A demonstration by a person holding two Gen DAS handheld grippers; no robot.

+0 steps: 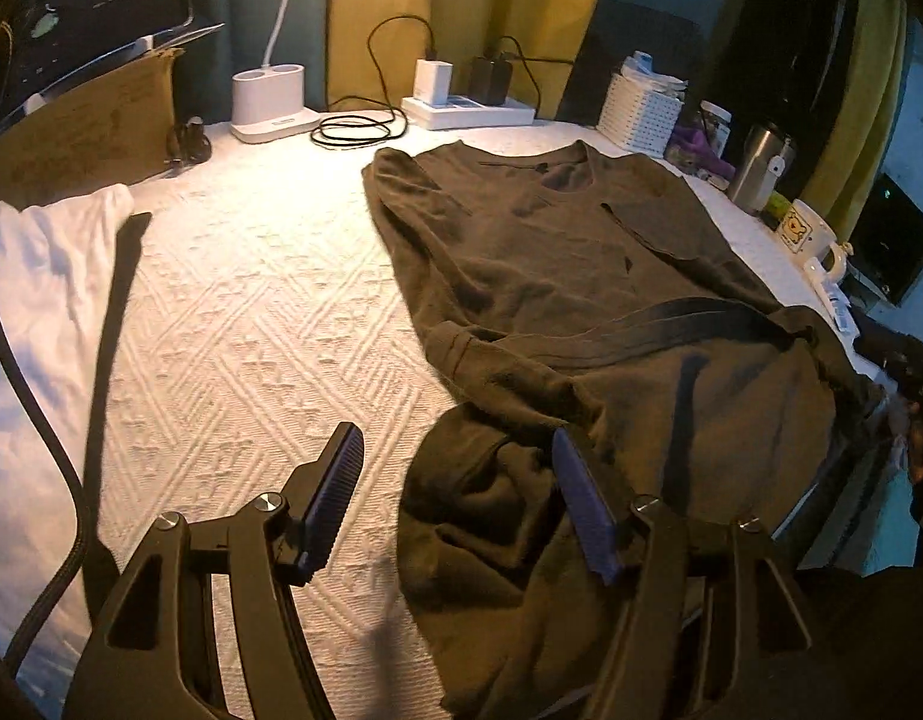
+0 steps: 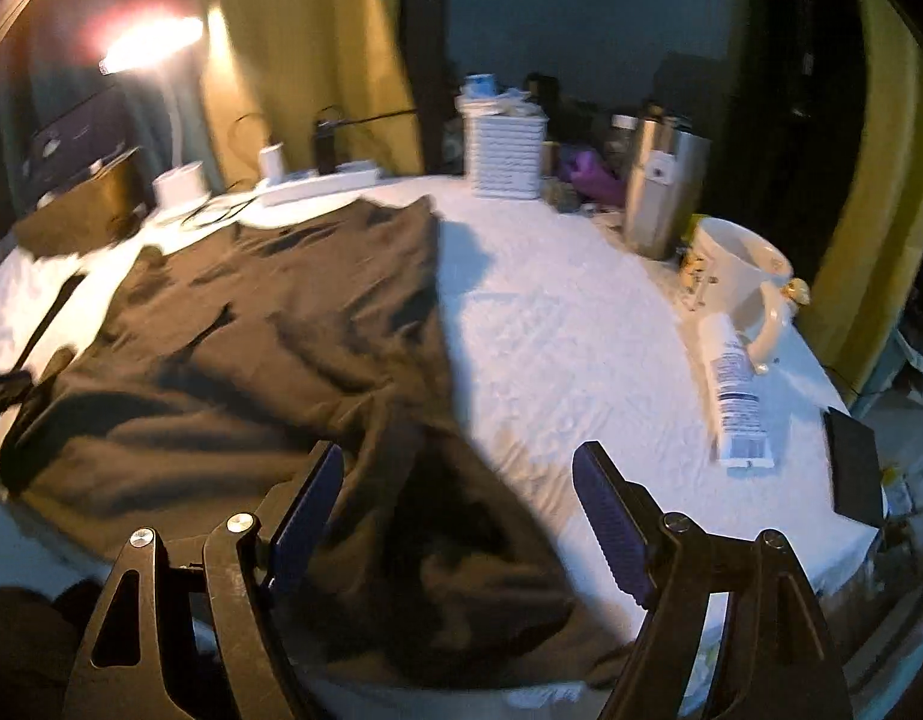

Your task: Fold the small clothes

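Note:
A dark brown shirt (image 1: 551, 252) lies spread on the white textured bed cover (image 1: 251, 312), neckline at the far end. Its near hem is bunched in folds. My left gripper (image 1: 455, 438) hangs open just above that bunched hem, one pad over bare cover, the other over cloth, neither pressing on anything. In the right wrist view the same shirt (image 2: 251, 324) fills the left half. My right gripper (image 2: 458, 450) stands open over the shirt's near right corner, nothing pinched. A white garment (image 1: 41, 300) lies at the far left.
Along the far edge stand a cardboard box (image 1: 83, 126), a white lamp base (image 1: 269, 102), a power strip (image 1: 467, 111) with cables and a white basket (image 1: 641, 114). On the right are a steel tumbler (image 2: 665, 192), a mug (image 2: 737, 276), a tube (image 2: 734, 396) and a dark box (image 2: 854, 468).

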